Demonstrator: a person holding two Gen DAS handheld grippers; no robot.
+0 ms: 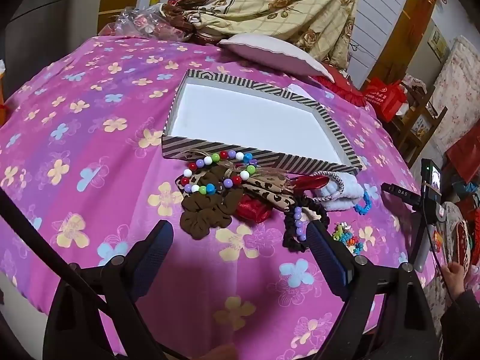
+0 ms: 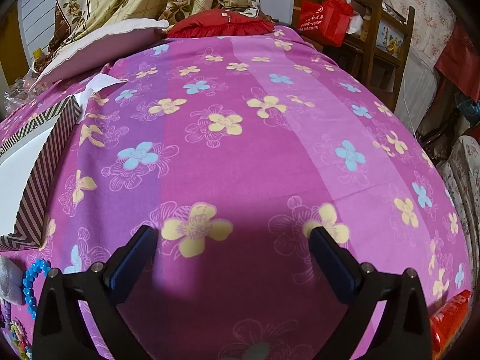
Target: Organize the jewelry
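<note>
Above the pink flowered bedspread (image 1: 90, 120), both grippers, left (image 1: 240, 234) and right (image 2: 234, 237), spread their fingers wide, holding nothing. Bead bracelets and scrunchies (image 1: 228, 186) lie beside the empty striped cardboard box (image 1: 255, 156).

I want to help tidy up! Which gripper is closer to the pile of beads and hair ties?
Probably the left gripper. Its open jaws point straight at the brown fabric scrunchie and colourful round-bead bracelet before the striped cardboard box. The right gripper, also open, faces only bare pink flowered bedsheet.
</note>
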